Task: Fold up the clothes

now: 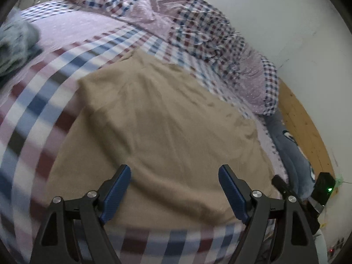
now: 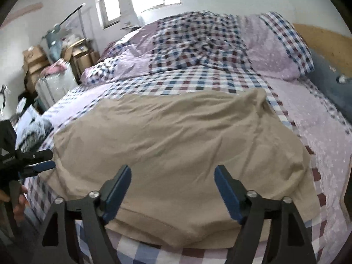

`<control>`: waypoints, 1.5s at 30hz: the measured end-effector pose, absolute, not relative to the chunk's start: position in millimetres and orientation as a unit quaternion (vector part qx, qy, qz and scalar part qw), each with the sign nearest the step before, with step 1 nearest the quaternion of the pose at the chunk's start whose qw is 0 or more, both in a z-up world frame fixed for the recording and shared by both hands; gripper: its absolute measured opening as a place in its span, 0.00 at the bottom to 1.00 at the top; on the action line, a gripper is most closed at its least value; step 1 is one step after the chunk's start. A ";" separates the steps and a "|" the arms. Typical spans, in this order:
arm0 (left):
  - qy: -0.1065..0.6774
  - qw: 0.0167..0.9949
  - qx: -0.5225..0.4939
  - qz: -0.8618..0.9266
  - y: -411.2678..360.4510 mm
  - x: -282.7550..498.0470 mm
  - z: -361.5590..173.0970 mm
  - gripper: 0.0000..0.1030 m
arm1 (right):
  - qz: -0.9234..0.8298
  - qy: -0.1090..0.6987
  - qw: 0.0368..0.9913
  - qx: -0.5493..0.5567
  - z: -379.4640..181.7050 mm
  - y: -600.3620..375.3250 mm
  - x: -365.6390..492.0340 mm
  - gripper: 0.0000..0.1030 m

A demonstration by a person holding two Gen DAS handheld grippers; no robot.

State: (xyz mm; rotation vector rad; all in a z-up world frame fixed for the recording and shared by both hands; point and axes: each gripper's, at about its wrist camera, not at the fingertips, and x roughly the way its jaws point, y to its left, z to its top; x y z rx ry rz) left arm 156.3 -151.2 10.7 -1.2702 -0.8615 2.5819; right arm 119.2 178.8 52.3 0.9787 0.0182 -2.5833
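Cloth, a tan garment (image 2: 176, 145), lay spread flat on the checked bedsheet (image 2: 198, 83), its near hem (image 2: 154, 226) just below both grippers and its length running away toward the rumpled quilt (image 2: 202, 41). Left gripper (image 1: 175, 189) and right gripper (image 2: 172, 188) hovered over that hem, fingers spread wide and grasping nothing. Bare sheet flanked the garment on both sides.

Ahead of both spread grippers the flat tan garment (image 2: 176, 140) leaves open room above it, bounded beyond by the rumpled quilt (image 2: 198, 41), leftward by grey clothes (image 1: 15, 41), rightward by a headboard (image 1: 301, 127).
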 end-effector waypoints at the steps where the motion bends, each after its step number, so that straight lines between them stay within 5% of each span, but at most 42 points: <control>1: -0.286 0.060 -0.428 0.855 -152.5 161.7 8.3 0.83 | -0.920 0.009 0.190 0.343 53.8 177.8 121.5 0.82; 13: -0.364 -0.005 -0.387 0.847 -217.5 212.9 0.3 0.84 | -0.928 0.010 0.190 0.319 66.0 166.4 121.0 0.90; 25: -0.507 0.078 -0.352 0.783 -241.0 209.9 -26.4 0.95 | -0.916 0.033 0.240 0.319 64.1 126.4 119.0 0.91; 45: -0.542 0.062 -0.348 0.763 -260.3 185.0 -28.5 0.93 | -0.842 0.299 0.399 0.205 16.8 -18.2 224.1 0.90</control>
